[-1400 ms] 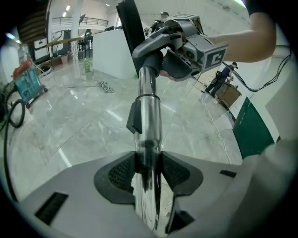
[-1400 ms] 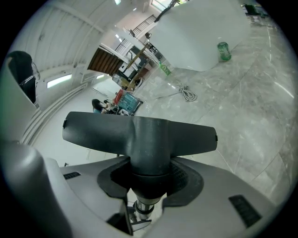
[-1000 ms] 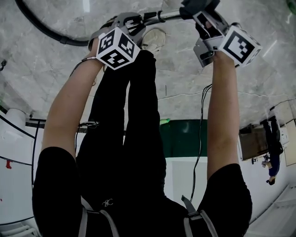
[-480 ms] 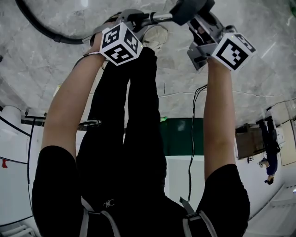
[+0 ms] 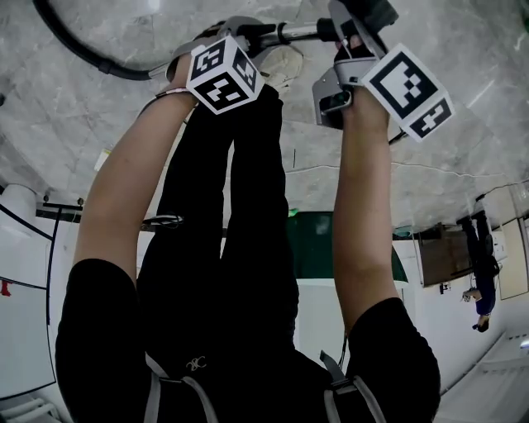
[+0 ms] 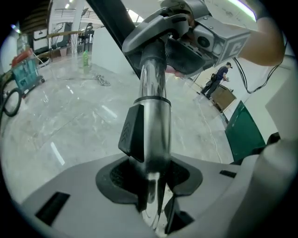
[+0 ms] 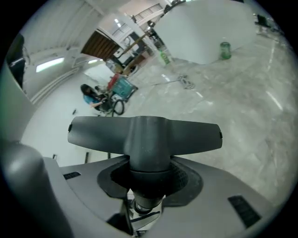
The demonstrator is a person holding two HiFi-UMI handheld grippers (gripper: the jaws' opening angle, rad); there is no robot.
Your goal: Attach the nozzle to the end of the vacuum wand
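A chrome vacuum wand [image 6: 152, 116] with a black clip [image 6: 132, 132] runs straight out between the jaws of my left gripper [image 6: 153, 204], which is shut on it. In the head view that gripper [image 5: 248, 35] is at top centre and the wand [image 5: 296, 33] points right. My right gripper [image 5: 351, 40] is shut on the neck of the dark grey T-shaped nozzle [image 7: 145, 135], held in front of the gripper [image 7: 146, 186]. The nozzle [image 5: 364, 12] meets the wand's far end; whether it is fully seated I cannot tell.
A black hose [image 5: 78, 49] curves over the marble floor [image 5: 463, 157] at top left. The person's shoe [image 5: 281, 64] is just below the wand. A green panel [image 5: 318, 244] stands behind. A person [image 6: 216, 79] works far off, near a teal cart [image 6: 25, 76].
My right gripper has rolled and shifted left toward the wand's end, turning the nozzle with it. The left gripper and wand have stayed nearly still.
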